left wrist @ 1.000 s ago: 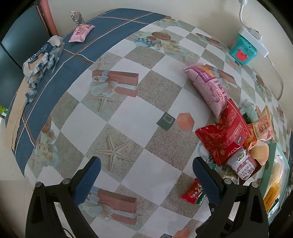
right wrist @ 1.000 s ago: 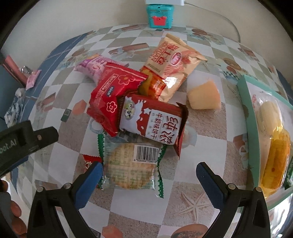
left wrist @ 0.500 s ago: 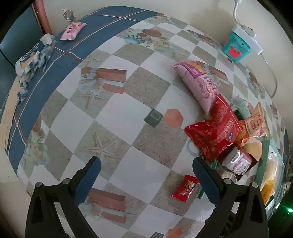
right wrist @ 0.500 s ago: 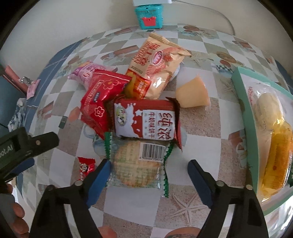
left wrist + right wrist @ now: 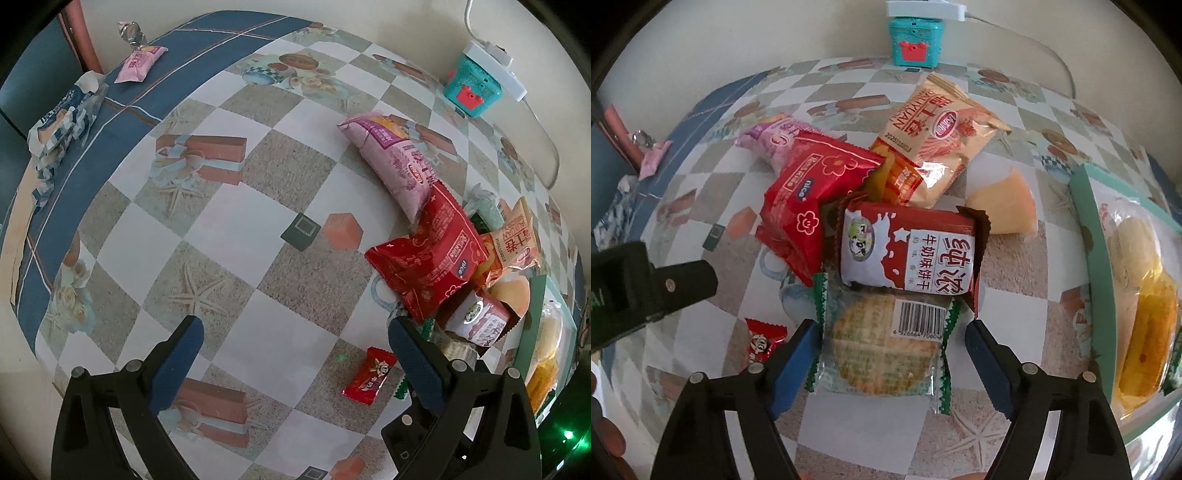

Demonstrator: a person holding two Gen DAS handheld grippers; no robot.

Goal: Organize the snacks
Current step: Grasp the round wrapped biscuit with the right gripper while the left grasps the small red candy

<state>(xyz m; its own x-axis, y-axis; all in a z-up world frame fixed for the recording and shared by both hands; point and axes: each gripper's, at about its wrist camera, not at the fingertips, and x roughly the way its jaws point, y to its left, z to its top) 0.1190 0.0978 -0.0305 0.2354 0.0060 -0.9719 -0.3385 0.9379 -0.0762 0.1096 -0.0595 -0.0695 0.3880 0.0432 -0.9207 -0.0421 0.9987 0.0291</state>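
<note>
1. Right tongs [image 5: 886,354] straddling the cracker pack [image 5: 882,350], jaws closing, left pad at its wrapper edge, right pad not yet touching: nearest pack of the heap, so likely first to go.
2. Left tongs [image 5: 291,354] spread wide over bare table [image 5: 229,221], holding nothing, kept clear.
3. Beyond: milk biscuit [image 5: 908,254] overlapping the cracker, red bag [image 5: 812,195], tan bag [image 5: 934,140].
</note>
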